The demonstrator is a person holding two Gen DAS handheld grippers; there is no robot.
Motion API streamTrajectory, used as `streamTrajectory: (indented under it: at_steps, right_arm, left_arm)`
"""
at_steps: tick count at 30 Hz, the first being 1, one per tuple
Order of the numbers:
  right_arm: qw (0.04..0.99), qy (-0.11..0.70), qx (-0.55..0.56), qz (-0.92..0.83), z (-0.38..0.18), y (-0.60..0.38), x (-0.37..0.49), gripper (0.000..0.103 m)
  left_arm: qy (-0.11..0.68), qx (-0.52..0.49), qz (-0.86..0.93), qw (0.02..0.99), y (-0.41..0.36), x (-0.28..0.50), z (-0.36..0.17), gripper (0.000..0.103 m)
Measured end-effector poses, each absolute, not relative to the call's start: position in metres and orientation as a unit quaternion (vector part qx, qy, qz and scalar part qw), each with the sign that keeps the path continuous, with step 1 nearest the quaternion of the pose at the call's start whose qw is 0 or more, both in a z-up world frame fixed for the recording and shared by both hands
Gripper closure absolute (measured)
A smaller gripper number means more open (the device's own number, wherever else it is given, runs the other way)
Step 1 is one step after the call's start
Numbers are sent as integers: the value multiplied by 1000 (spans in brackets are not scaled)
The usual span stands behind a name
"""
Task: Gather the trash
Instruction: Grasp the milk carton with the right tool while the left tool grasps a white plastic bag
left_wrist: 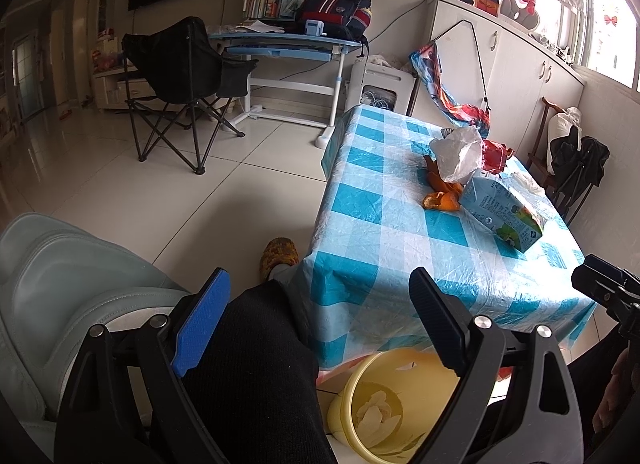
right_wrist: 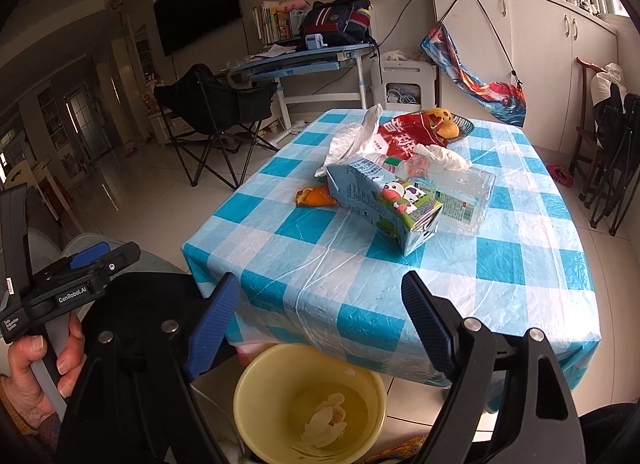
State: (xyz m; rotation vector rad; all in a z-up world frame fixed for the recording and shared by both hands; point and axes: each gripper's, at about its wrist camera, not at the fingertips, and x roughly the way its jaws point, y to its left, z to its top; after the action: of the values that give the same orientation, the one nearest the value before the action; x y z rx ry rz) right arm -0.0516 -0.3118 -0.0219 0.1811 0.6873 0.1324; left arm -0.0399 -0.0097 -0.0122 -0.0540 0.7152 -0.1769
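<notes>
Left gripper point(right_wrist: 86, 260) reads "GenRobot.AI" — both grippers' jaws apart, holding nothing.

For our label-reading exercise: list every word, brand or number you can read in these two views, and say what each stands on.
"GenRobot.AI": on the left gripper, seen from the right wrist view.
Milk carton: print too small to read.
Red snack bag: large white characters, only partly visible.
Clear bottle: label unreadable.

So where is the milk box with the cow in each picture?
Left wrist view: the milk box lies right of centre on the table.
Right wrist view: the milk box lies mid-picture, just right of the orange peel.
Shared landmark: the yellow bin below the table's near edge.
</notes>
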Motion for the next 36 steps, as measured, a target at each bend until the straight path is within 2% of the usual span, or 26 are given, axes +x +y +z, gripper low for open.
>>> streamTrajectory:
  at_steps: [4,12,19,27,33,35,36]
  right_arm:
    - [928,355,79,83,-25,-319,-32,28]
    - [932,347,45,91,-13,-332,6,29]
    - [913,392,-11,112,-33,-334,58,28]
    - [916,386,-20,112,-37,-346,66,29]
    - [913,390,31,118,-42,-355,77,25]
    - [909,396,32,126,-44,-351,76,33]
    - [907,401,28,128,-46,-348,76,42]
  left_arm:
    - [355,-18,-90,930,-17,-34,-12,16]
    - [362,-4,-117,925,-41,-15,-3,16]
    - [347,-12,-147,926,-68,15,21,12]
    - [353,-17,-189,916,-123,78,32,11]
    - [386,-23,-226,894,-188,151,30,10]
    - [402,-14,-228,887,-208,172,23,10]
    - [415,-9,-228,881,-219,182,18,10]
